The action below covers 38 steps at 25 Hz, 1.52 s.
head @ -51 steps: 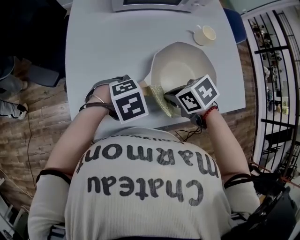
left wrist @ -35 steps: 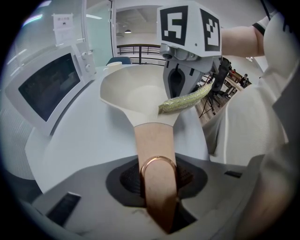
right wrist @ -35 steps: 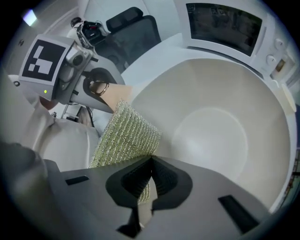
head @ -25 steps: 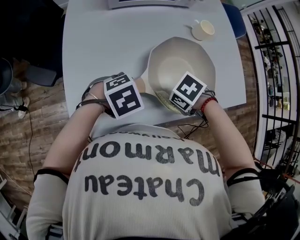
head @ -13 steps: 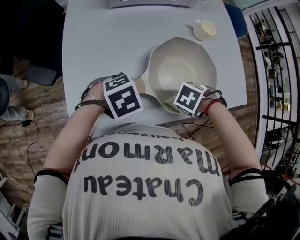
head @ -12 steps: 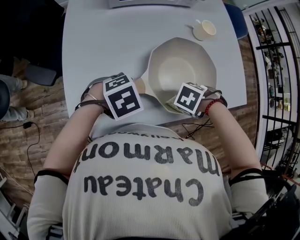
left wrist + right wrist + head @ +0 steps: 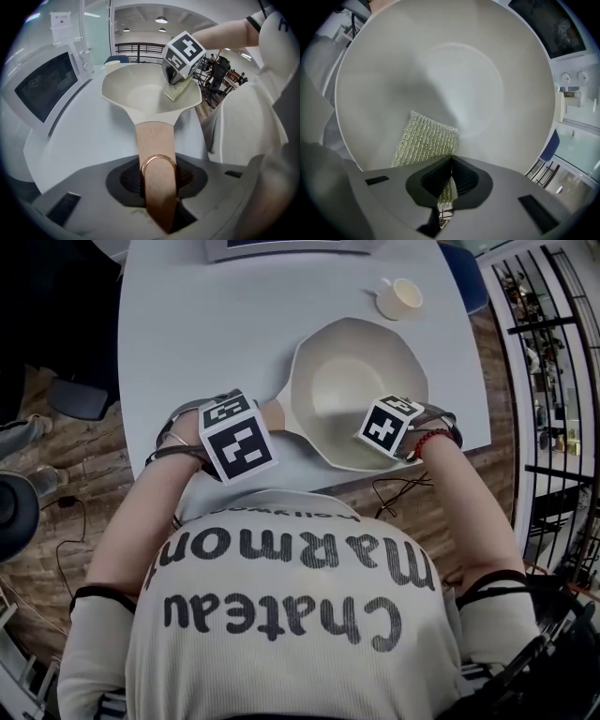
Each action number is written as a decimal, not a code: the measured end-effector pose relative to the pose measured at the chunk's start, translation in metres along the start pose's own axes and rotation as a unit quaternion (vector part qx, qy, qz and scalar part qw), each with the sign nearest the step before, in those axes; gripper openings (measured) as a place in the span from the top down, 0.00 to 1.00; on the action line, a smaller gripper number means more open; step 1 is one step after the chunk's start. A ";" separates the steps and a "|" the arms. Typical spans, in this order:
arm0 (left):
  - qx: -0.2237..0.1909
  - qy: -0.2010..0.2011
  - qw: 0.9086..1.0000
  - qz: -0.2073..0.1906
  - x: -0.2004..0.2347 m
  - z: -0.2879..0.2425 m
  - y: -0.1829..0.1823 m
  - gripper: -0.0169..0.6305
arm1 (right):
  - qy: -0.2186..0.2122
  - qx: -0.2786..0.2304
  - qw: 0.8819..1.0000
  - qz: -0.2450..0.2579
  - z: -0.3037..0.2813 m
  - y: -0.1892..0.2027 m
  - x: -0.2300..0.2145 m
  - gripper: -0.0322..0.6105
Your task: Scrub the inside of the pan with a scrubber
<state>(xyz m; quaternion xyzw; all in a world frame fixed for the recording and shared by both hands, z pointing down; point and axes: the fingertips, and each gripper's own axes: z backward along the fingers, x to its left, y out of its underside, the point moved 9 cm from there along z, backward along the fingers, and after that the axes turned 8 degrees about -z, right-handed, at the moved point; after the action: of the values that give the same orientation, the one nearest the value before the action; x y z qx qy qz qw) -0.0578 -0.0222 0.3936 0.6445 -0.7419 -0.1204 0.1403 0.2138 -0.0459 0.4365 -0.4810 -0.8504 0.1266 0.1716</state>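
Note:
A cream pan [image 7: 352, 390] sits on the white table [image 7: 187, 324], its wooden handle [image 7: 272, 415] pointing left. My left gripper [image 7: 265, 423] is shut on that handle [image 7: 154, 150], just behind its copper ring. My right gripper [image 7: 380, 432] reaches into the pan at its near right side, shut on a yellow-green mesh scrubber [image 7: 424, 138]. The scrubber [image 7: 177, 90] lies flat against the pan's inner wall [image 7: 454, 70], below the rim. In the head view the right gripper's marker cube hides the scrubber.
A cream cup [image 7: 398, 298] stands at the far right of the table. A microwave [image 7: 44, 89] sits along the far edge, left of the pan. The table's near edge [image 7: 450, 442] runs just below the pan. A blue chair [image 7: 459, 259] is beyond the cup.
My right gripper has carried the scrubber from beside the handle into the pan, then rightward along the near inner wall. The left gripper has kept its hold on the handle.

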 end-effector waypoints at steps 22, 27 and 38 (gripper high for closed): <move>-0.001 -0.009 1.000 -0.012 0.010 0.002 -0.006 0.78 | 0.202 -0.200 0.927 -0.247 0.035 0.054 -0.054 0.95; -0.001 -0.010 1.000 -0.019 0.008 0.001 -0.005 0.78 | 0.227 -0.249 0.871 -0.357 0.036 0.073 -0.048 0.95; 0.007 -0.035 0.998 -0.045 0.010 -0.003 -0.006 0.75 | 0.267 -0.309 0.796 -0.448 0.042 0.100 -0.042 0.95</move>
<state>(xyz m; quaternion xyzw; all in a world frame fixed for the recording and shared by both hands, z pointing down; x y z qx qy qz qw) -0.0522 -0.0327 0.3948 0.6736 -0.7175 -0.1441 0.1040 0.2942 -0.0337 0.3530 -0.0889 -0.8850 -0.3671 0.2723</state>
